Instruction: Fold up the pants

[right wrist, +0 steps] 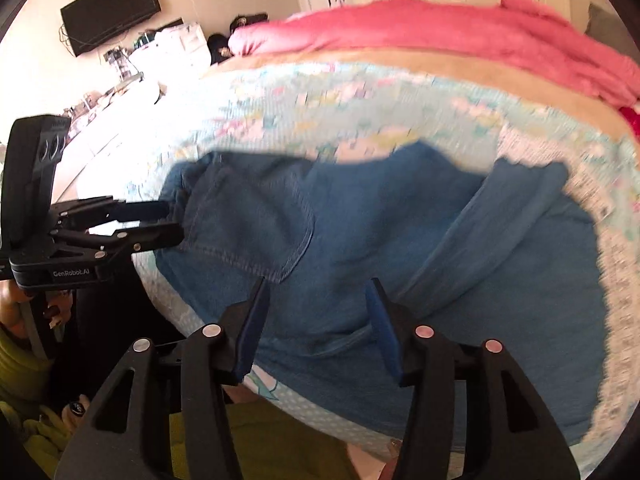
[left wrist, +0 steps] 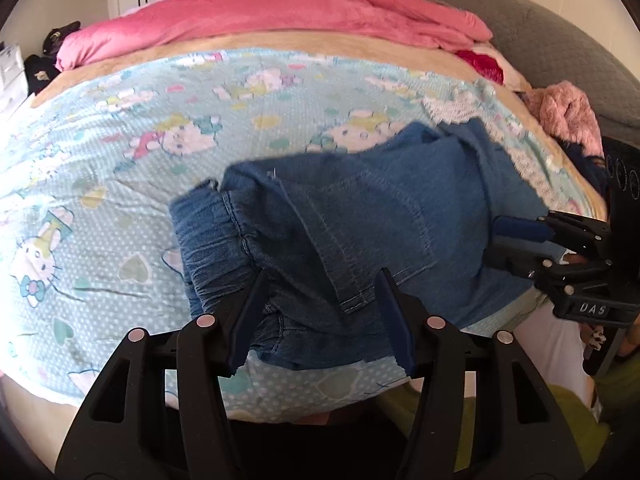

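Pants (left wrist: 360, 216) folded on printed blanket (left wrist: 100, 152). Left gripper (left wrist: 320, 312) at 6 o'clock, jaws spread, nothing pinched. Right gripper (right wrist: 316, 320) likewise spread over denim, empty.

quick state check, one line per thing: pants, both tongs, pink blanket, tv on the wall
pants: folded over, lying on the bed, not gripped
left tongs: open, above the waistband end
right tongs: open, above the denim
pink blanket: bunched along the far side
tv: screen dark
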A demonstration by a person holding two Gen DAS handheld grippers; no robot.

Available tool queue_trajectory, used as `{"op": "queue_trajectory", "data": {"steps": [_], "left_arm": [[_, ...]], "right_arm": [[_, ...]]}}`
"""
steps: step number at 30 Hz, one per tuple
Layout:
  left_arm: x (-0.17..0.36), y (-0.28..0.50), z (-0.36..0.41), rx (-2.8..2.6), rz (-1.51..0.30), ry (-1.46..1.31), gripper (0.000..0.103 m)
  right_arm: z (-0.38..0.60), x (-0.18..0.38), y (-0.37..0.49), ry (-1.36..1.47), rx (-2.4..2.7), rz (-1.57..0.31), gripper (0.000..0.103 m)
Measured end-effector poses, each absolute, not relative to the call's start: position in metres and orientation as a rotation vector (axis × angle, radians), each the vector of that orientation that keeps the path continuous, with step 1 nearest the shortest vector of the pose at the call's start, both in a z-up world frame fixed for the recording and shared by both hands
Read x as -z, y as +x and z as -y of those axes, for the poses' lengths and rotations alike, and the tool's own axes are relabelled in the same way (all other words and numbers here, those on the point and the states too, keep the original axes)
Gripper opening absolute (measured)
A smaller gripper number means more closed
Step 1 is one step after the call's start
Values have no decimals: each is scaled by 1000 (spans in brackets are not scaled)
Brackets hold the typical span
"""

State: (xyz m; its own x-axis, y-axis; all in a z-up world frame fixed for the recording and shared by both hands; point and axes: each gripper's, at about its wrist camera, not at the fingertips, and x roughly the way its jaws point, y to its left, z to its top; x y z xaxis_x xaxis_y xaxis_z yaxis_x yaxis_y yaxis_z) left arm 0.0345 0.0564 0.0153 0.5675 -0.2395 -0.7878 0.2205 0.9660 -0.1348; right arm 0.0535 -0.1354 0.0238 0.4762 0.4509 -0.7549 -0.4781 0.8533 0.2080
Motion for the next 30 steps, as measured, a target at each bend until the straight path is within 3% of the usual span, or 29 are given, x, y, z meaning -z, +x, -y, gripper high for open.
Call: {"op": "queue_trajectory", "data": {"steps": [2, 11, 12, 13, 21, 28, 30], "left_arm": [[-26, 31, -54, 269, -902, -23, 57], [-53, 28, -17, 356, -846, -15, 71], [-52, 29, -12, 371, -852, -19, 72], [-50, 31, -5, 392, -863, -26, 72], [-20, 52, 46, 511, -938, -60, 72], [13, 75, 88, 595, -1007, -85, 72], [18, 81, 98, 614, -1011, -86, 66]], "right_arm": [[148, -38, 53, -36, -536, -864, 63], [211, -68, 82, 6, -353, -782, 65], [217, -69, 89, 3, -327, -780, 77], [221, -71, 93, 1, -319, -774, 80], [242, -66, 160, -10, -234, -789, 79], [218, -26, 235, -86, -195, -899, 79], [212, -8, 257, -94, -165, -950, 79]]}}
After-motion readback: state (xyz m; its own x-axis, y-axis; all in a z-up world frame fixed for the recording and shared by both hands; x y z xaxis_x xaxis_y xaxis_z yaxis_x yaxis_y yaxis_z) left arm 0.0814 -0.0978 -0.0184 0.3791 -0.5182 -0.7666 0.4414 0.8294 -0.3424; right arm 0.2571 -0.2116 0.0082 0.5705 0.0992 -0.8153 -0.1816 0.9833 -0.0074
